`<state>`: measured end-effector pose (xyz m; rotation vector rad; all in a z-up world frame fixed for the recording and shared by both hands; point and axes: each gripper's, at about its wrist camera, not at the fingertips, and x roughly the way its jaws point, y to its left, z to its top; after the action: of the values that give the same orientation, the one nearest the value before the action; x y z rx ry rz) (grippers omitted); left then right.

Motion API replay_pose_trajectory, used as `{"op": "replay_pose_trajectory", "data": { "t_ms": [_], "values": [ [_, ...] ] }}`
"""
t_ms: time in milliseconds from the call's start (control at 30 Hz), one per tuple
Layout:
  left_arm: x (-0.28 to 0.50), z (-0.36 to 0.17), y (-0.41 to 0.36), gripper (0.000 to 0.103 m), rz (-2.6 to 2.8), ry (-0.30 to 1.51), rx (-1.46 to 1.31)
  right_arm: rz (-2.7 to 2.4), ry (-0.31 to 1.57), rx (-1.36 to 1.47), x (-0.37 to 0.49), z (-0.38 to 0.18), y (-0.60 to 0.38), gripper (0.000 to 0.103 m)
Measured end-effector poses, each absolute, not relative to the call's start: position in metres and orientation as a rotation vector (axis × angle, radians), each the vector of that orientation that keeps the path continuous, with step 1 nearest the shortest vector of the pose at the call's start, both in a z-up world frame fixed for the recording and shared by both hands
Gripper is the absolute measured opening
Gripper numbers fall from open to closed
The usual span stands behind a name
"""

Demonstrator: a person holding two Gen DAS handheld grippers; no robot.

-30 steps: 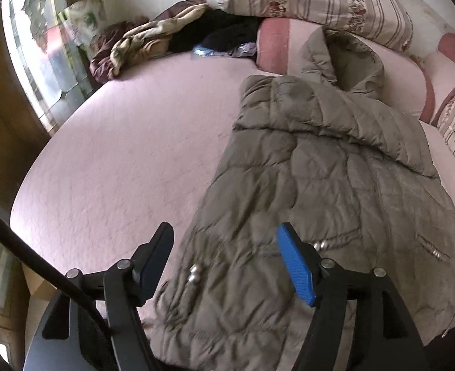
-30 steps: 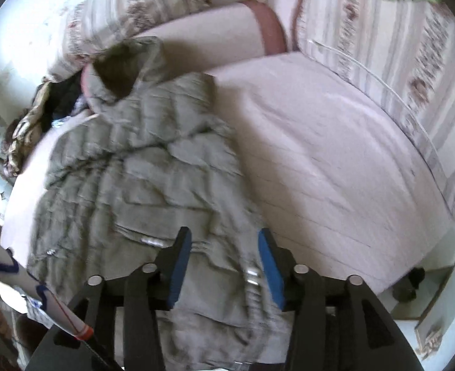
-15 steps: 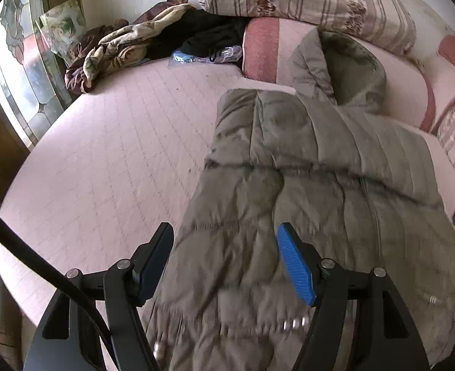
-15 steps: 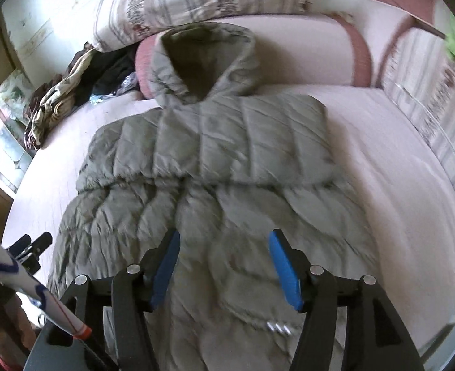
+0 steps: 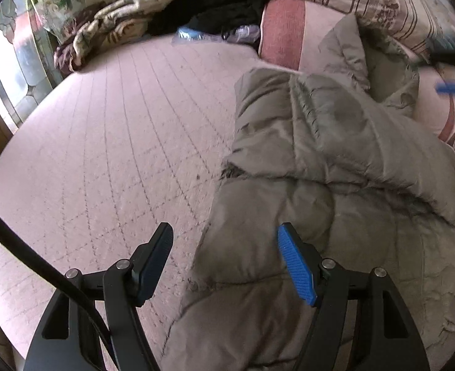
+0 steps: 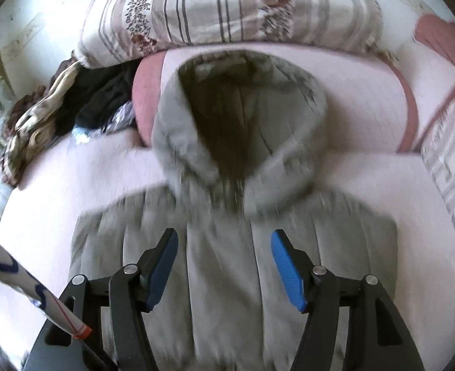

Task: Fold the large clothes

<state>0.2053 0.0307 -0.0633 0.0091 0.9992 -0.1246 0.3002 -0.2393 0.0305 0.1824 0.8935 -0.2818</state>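
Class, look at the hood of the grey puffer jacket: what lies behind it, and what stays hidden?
Behind the hood rises a pink bolster cushion, with a striped floral pillow above that. The hood covers the bolster's middle, so that part cannot be seen.

The left gripper (image 5: 225,262) is hanging with its two blue-padded fingers (image 5: 295,270) spread wide apart, nothing caught between them. The right gripper (image 6: 224,269) is likewise gaping, its fingers (image 6: 286,272) parted and gripping nothing. In the left wrist view, the right gripper is appearing blurred at the far right edge.
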Motion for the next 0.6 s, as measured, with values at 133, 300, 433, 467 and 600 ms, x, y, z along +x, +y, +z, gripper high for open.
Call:
{"op": "replay_pose_trajectory", "data": {
  "t_ms": [133, 300, 433, 467, 600],
  "values": [
    [0.208, -0.066, 0.032, 0.07, -0.162, 1.003, -0.01, -0.315, 0.851, 0.22, 0.375, 0.046, -0.25, 0.069],
    [0.211, -0.071, 0.028, 0.07, -0.201, 1.023, -0.006, -0.368, 0.771, 0.319, 0.445, 0.066, -0.264, 0.079],
    [0.215, -0.075, 0.029, 0.07, -0.225, 1.048, -0.032, -0.407, 0.75, 0.354, 0.487, 0.069, -0.27, 0.081],
    [0.216, -0.077, 0.03, 0.07, -0.23, 1.057, -0.043, -0.42, 0.753, 0.349, 0.496, 0.068, -0.271, 0.081],
    [0.221, -0.082, 0.035, 0.07, -0.24, 1.083, -0.081, -0.478, 0.791, 0.367, 0.519, 0.049, -0.282, 0.081]
  ]
}}
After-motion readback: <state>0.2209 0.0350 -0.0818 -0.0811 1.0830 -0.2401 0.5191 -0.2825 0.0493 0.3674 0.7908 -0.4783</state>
